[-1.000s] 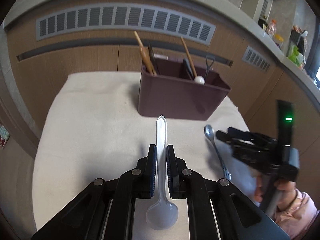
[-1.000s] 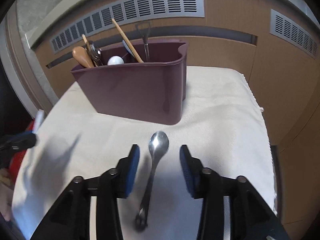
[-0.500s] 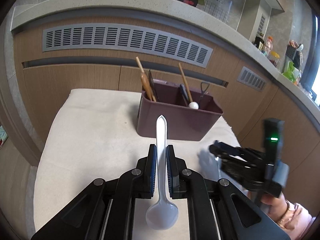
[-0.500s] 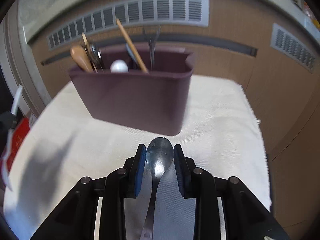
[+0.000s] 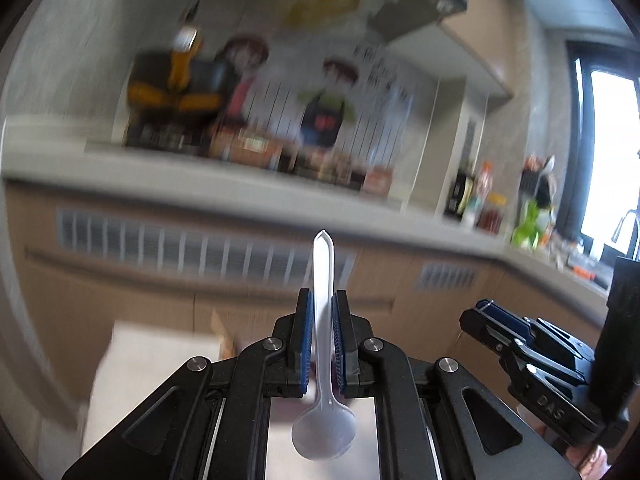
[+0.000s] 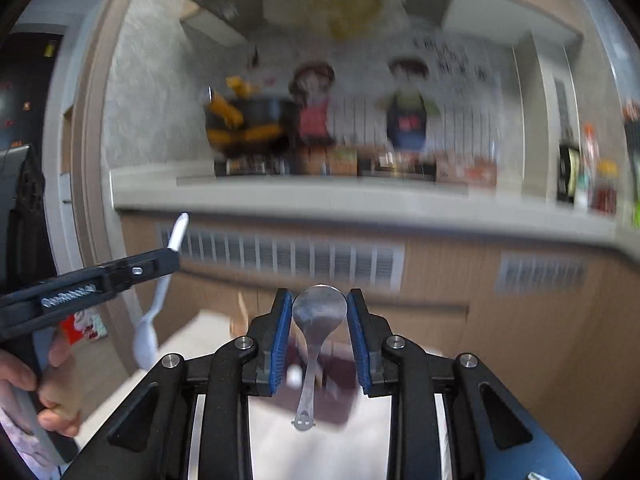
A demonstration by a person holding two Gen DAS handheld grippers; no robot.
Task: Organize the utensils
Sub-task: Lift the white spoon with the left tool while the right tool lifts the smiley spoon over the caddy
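Spoons: two, both held up in the air in front of the blurred kitchen counter. White plastic spoon: translucent, pointed handle tip aimed far and up, bowl hanging near the camera. Left gripper is pinched nearly together on its thin handle, blue pads pressing both sides. Right wrist view shows the same spoon at far left, clamped in that gripper, with a hand on the grip. Metal spoon: shiny, bowl far, slim handle trailing near and down. Right gripper is part open, pads clamped on the edges of the bowl. Dark red bin and white cloth below, both blurred.
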